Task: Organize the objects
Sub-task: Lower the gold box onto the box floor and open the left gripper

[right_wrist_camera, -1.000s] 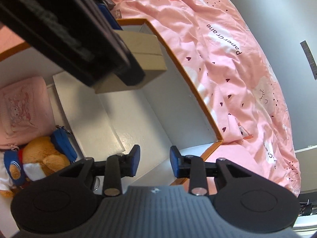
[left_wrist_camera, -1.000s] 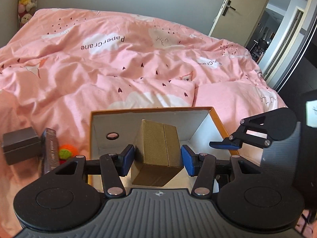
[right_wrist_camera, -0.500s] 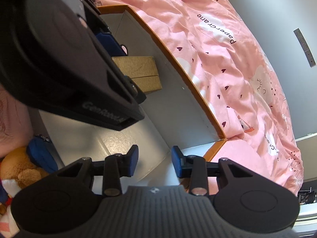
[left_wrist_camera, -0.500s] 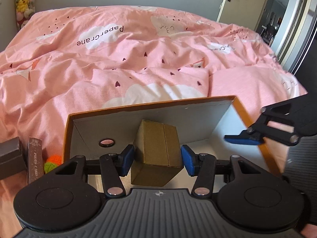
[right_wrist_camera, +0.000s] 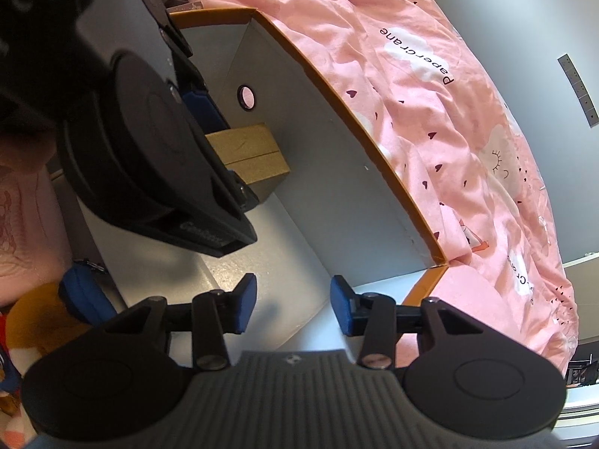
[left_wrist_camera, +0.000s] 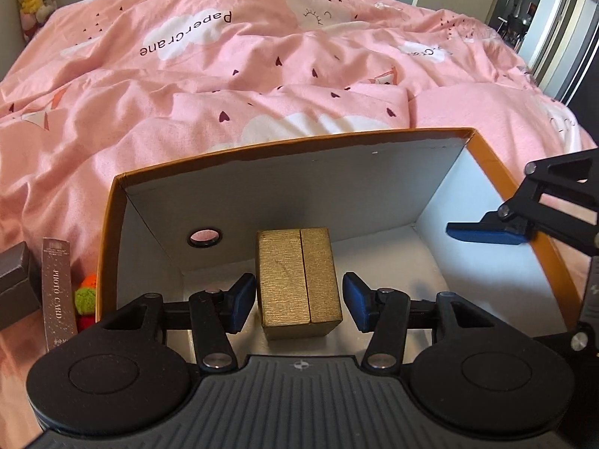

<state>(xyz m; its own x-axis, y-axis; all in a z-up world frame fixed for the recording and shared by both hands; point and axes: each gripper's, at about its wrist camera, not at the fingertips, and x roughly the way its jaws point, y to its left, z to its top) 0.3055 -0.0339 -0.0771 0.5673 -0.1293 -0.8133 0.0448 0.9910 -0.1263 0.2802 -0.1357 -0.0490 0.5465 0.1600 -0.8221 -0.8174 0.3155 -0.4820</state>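
Note:
A gold box rests on the white floor of the orange-rimmed storage box, close to its far wall. My left gripper straddles the gold box. Its jaws are opening, and a thin gap shows between each blue pad and the box sides. From the right wrist view the gold box peeks out behind the left gripper's black body. My right gripper hovers over the storage box's near right corner. Its jaws are opening with nothing between them. One of its blue fingers shows at the right.
Left of the storage box lie a grey box, a photo card pack and a knitted orange-green toy. A plush bear and a pink pouch sit in the box's near part. A pink duvet surrounds everything.
The left gripper sank into the storage box with the gold box, which now rests on the floor. Its pads have parted from the gold box. The right jaws have widened.

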